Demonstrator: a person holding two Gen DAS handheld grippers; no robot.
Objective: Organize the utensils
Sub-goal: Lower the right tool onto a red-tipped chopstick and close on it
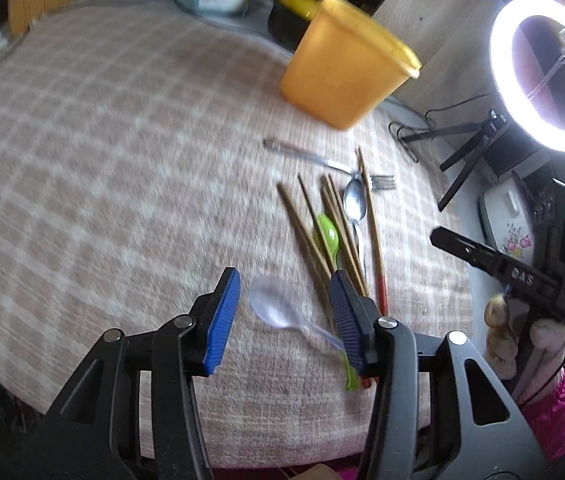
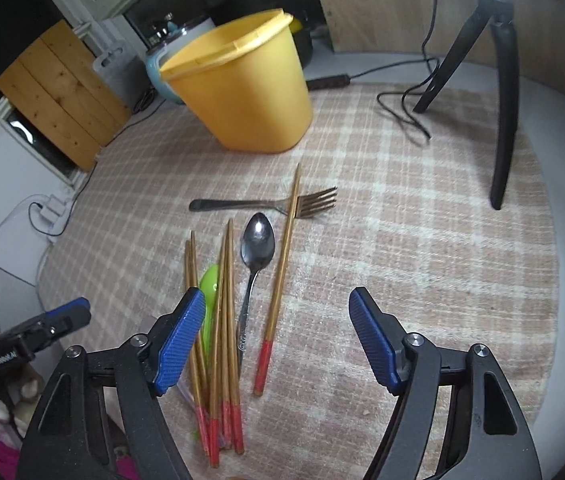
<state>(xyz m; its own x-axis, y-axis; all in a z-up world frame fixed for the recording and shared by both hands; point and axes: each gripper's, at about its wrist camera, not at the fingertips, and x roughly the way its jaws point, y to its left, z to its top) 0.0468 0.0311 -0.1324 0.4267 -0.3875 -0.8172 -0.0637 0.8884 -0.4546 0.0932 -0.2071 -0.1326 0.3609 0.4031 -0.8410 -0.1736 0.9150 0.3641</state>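
A yellow plastic bucket (image 1: 342, 64) (image 2: 242, 88) stands on the checked tablecloth. In front of it lie a metal fork (image 1: 322, 162) (image 2: 266, 202), a metal spoon (image 1: 354, 200) (image 2: 256, 252), a green plastic spoon (image 1: 328, 236) (image 2: 210, 292), several red-tipped wooden chopsticks (image 1: 374, 232) (image 2: 222, 332) and a clear plastic spoon (image 1: 278, 304). My left gripper (image 1: 286, 316) is open and empty, just above the clear spoon's bowl. My right gripper (image 2: 278, 336) is open and empty, above the chopstick handles; it also shows at the right of the left wrist view (image 1: 494, 256).
A lit ring light (image 1: 546, 72) on a black tripod (image 2: 498, 92) stands at the table's right side, with a cable (image 2: 406, 112) trailing on the cloth. A kettle (image 2: 162, 64) and wooden boards (image 2: 62, 96) stand behind the bucket.
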